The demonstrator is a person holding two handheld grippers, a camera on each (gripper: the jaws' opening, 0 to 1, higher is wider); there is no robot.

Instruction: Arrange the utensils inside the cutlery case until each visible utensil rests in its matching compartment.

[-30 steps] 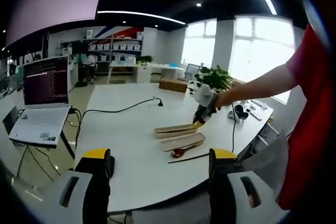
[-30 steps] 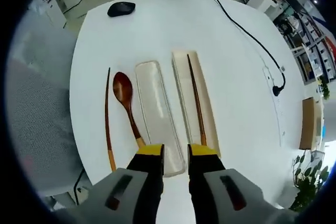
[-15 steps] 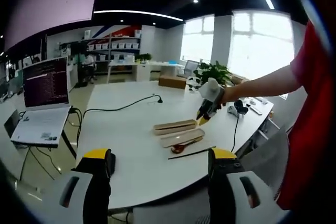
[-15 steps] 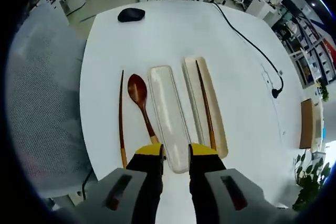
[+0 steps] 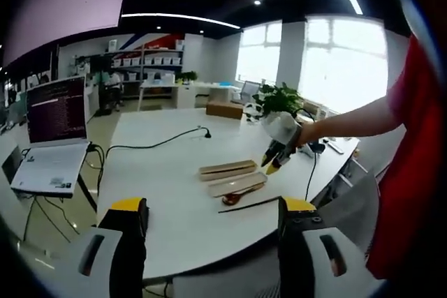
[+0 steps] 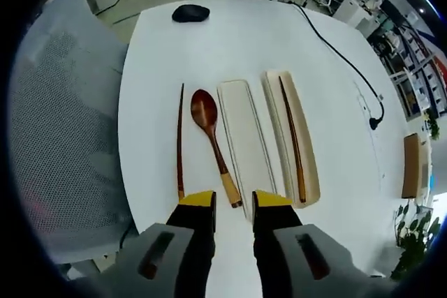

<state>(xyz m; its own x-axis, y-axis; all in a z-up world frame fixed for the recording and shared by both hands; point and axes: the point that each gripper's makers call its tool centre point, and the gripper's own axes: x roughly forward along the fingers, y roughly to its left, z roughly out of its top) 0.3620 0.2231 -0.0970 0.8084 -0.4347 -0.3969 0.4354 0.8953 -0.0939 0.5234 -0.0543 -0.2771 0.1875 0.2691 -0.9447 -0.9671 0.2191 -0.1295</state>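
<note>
Flanking case (image 6: 269, 137): spoon (image 6: 213, 141), chopstick (image 6: 179, 141); mouse (image 6: 191, 12) beyond. Both jaws spread, empty.

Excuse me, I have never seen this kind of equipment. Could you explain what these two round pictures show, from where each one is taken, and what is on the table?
No robot is here. A person holds hand tongs in each hand, and a fisheye camera rides on each one, which makes the pictures round.

The left gripper view looks across the white table from afar; the two yellow-tipped prongs at the bottom are the left tongs, open and holding nothing. In it you also see the person's arm with the right tongs above the utensils.

The right gripper view looks down from those right tongs, also open and holding nothing. Below them lie a loose chopstick, a wooden spoon, an empty case tray, and a second tray with another chopstick inside. A black mouse sits at the far edge.
</note>
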